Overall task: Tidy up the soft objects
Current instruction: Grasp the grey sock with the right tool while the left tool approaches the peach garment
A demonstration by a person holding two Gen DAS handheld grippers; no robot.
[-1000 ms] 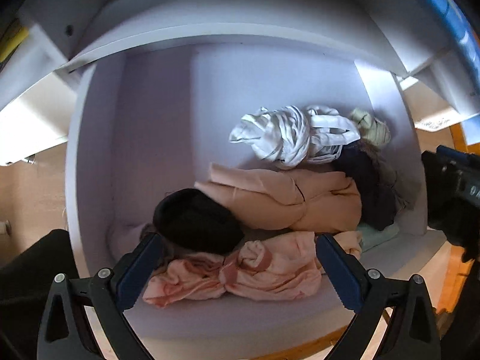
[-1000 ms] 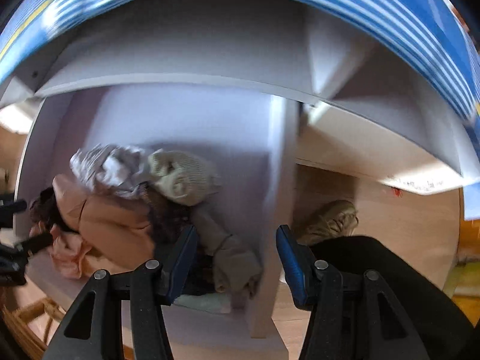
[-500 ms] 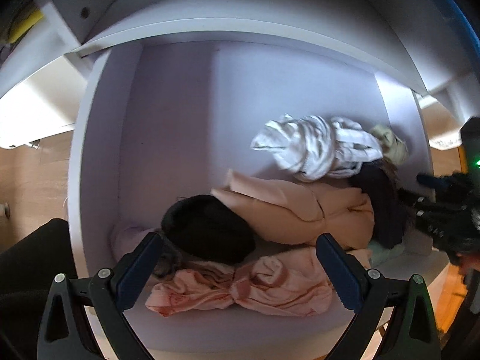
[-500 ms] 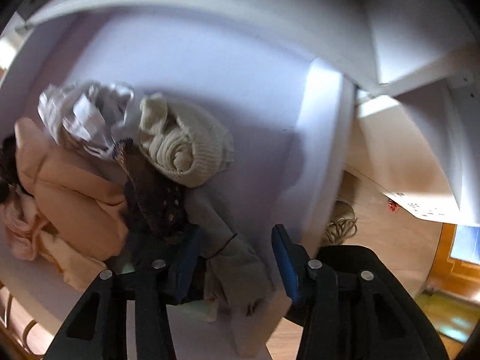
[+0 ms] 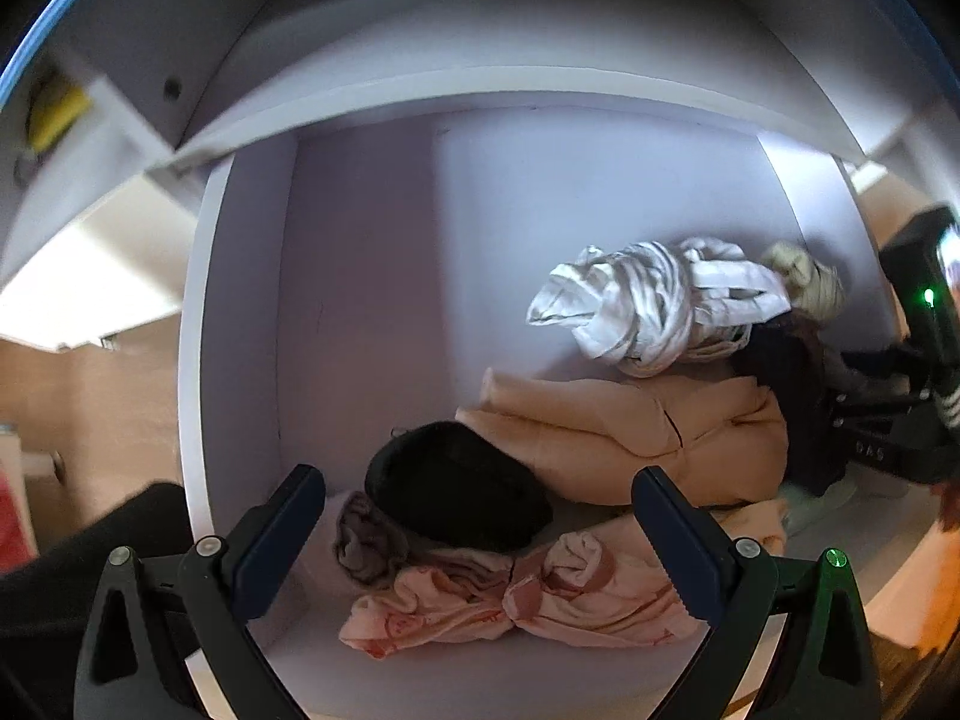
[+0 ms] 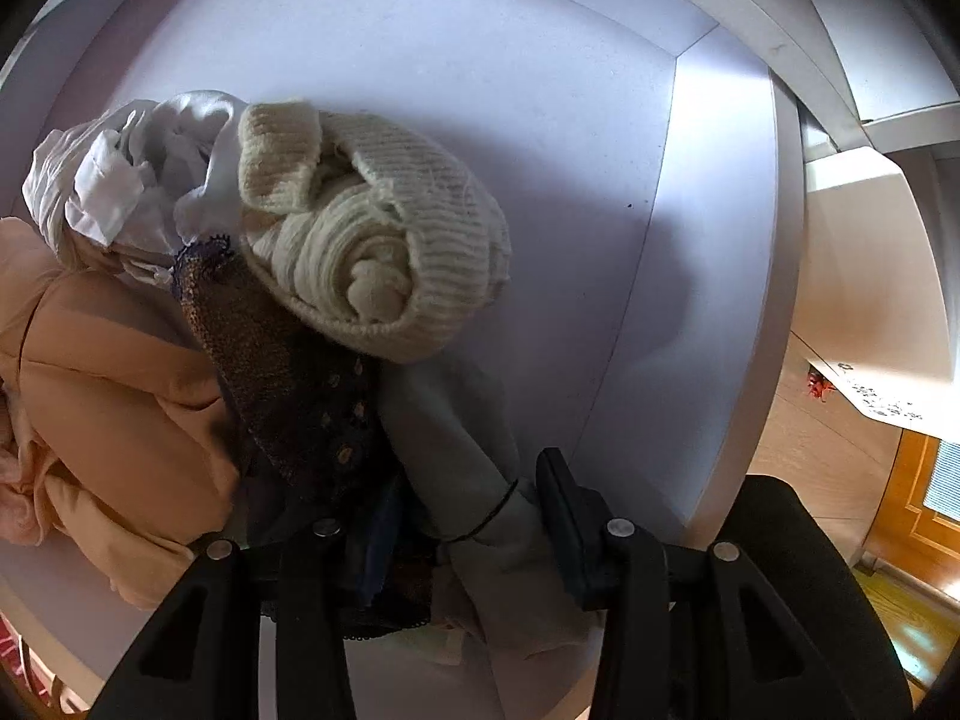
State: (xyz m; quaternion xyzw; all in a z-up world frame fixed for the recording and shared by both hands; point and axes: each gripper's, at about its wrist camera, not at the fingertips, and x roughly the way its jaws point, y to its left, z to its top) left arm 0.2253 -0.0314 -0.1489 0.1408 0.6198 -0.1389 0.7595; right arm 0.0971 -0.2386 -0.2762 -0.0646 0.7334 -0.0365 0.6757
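A pile of soft things lies in a white shelf compartment (image 5: 360,300): a white striped cloth (image 5: 648,312), a peach garment (image 5: 630,432), a black hat (image 5: 456,492), a pink patterned cloth (image 5: 528,594) and a cream knit roll (image 6: 384,252). My left gripper (image 5: 477,474) hangs open above the hat and the pink cloth, holding nothing. My right gripper (image 6: 468,504) points down at the pile's right end. Its jaws are closing, and its pads press a grey-green cloth (image 6: 462,444) beside a dark brown knit (image 6: 288,384).
The compartment's right wall (image 6: 720,240) stands close beside the right gripper. A small grey cloth (image 5: 366,540) lies by the left finger. The right gripper's black body (image 5: 888,420) shows at the left wrist view's right edge. Wooden floor (image 6: 840,450) lies outside the shelf.
The right gripper sank into the compartment onto the pile's right end, and its jaws narrowed around the grey-green cloth. The left gripper stayed open over the hat, its view tilting a little.
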